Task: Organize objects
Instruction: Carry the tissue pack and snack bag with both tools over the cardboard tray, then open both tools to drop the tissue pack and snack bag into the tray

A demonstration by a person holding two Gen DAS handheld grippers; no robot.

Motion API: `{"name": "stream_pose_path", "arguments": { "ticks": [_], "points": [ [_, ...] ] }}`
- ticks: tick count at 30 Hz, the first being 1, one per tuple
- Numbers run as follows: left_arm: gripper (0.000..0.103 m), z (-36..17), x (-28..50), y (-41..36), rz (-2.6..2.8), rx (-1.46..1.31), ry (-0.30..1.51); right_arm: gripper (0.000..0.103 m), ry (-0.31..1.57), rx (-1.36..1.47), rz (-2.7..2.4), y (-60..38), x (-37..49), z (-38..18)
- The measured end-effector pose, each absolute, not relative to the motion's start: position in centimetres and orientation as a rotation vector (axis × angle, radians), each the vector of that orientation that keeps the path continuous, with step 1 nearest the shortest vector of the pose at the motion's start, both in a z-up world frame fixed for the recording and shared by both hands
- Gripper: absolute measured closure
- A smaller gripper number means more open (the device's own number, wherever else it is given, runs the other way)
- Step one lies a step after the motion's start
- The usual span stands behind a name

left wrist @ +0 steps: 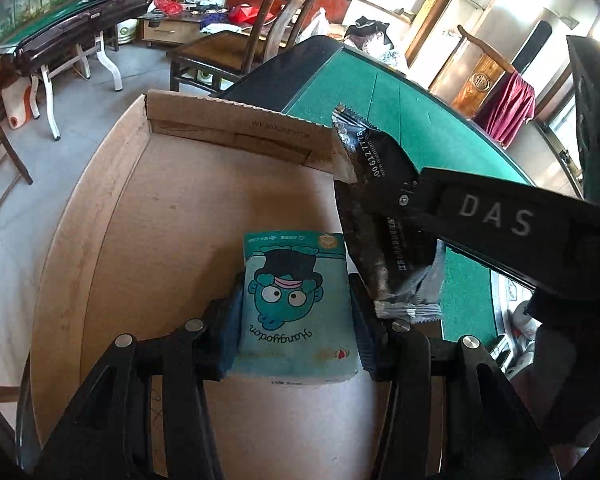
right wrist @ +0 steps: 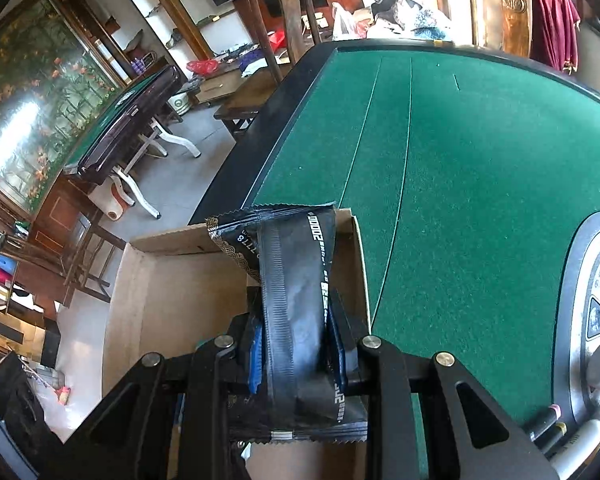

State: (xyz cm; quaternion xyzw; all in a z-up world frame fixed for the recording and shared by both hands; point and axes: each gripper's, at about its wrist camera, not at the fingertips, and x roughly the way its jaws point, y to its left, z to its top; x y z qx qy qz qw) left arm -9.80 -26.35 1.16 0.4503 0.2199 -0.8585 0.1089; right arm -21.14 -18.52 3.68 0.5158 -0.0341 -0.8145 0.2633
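The left gripper (left wrist: 296, 312) clamps the teal tissue pack (left wrist: 296, 300) low inside the cardboard box (left wrist: 220, 128); the right gripper (right wrist: 296, 344) holds a black snack packet (right wrist: 296, 300), lengthwise along its fingers, over the box's counter-side (right wrist: 480, 160) wall.

Left gripper (left wrist: 296, 312) at bottom centre of frame, pads clamped on both long sides of a teal tissue pack (left wrist: 296, 304) with a cartoon face, print upside down. Pack sits over the floor of an open cardboard box (left wrist: 172, 208) that fills the left and centre; can't tell if it touches the bottom. Right gripper (left wrist: 396, 216) comes in from the right edge, black body marked "DAS", holding a black snack wrapper (left wrist: 376, 208) at the box's right wall, just right of the pack. Green felt table (left wrist: 400, 120) behind the box, upper right. Wooden chair (left wrist: 268, 36) at top centre, a second green-topped table (left wrist: 72, 20) upper left.
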Motion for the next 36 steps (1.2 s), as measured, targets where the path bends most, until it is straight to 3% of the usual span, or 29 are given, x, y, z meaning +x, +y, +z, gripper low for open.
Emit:
{"name": "stream_pose_path", "arguments": {
  "ticks": [12,26,28,36],
  "points": [
    [0.053,1.5,-9.5,-27.8,-2.441,1.335,0.698,0.074,-0.158,1.450,-2.099,-18.2,-20.6,2.3],
    [0.053,3.8,-8.0,-27.6,-2.506,1.195,0.646,0.074,-0.192,1.351,-2.131,-15.5,-18.7,5.6],
    [0.046,4.3,-7.7,-27.4,-2.520,1.160,0.621,0.074,-0.190,1.314,-2.135,-14.8,-17.9,6.4],
    [0.046,6.1,-7.2,-25.9,-2.541,1.042,0.436,0.070,-0.237,1.267,-2.122,-11.5,-15.6,6.9]
  ]
}}
